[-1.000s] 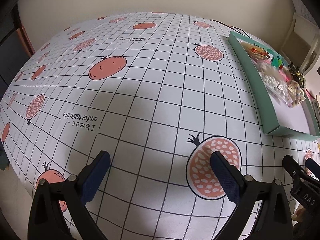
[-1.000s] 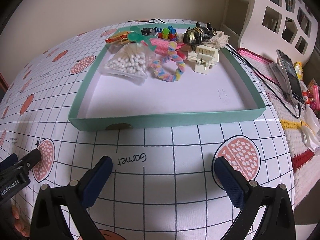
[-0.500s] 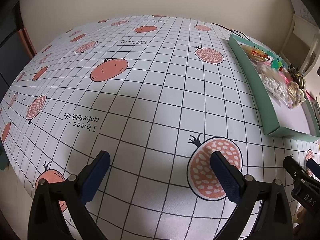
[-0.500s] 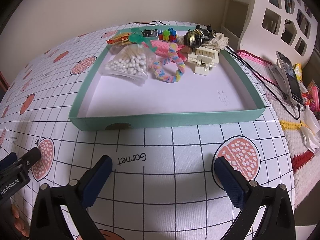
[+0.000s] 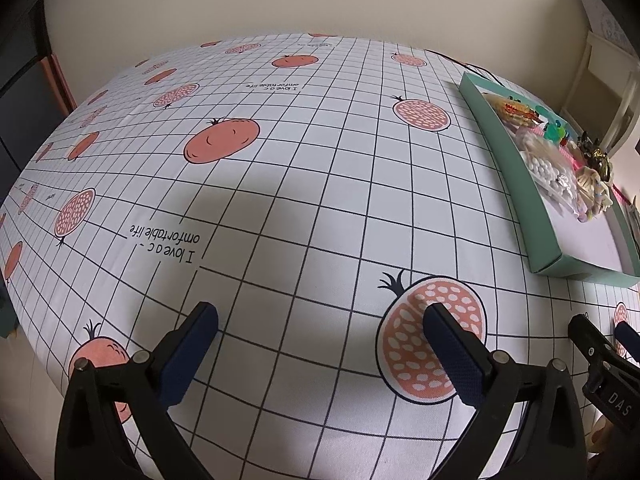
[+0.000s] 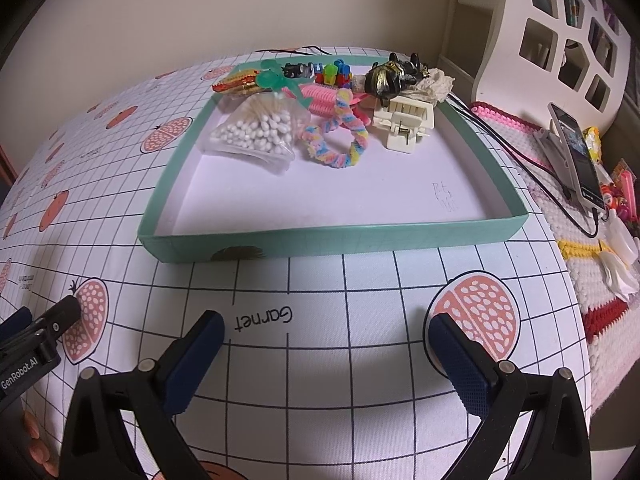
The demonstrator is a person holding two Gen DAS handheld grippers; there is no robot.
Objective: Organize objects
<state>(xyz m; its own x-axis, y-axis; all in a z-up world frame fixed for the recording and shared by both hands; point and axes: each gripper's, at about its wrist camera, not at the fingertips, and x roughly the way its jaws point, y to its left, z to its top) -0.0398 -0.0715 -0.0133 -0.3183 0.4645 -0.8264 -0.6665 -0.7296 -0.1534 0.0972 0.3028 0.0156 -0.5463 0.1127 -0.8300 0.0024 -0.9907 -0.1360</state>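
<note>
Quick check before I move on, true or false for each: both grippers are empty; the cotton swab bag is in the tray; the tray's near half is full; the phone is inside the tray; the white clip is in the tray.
1. Both the left gripper and the right gripper are open and empty. True.
2. The cotton swab bag lies in the green tray. True.
3. The tray's near half is full. False: it is bare; the items crowd the far end.
4. The phone is inside the tray. False: it stands outside, to its right, on a knitted mat.
5. The white clip is in the tray. True.
</note>
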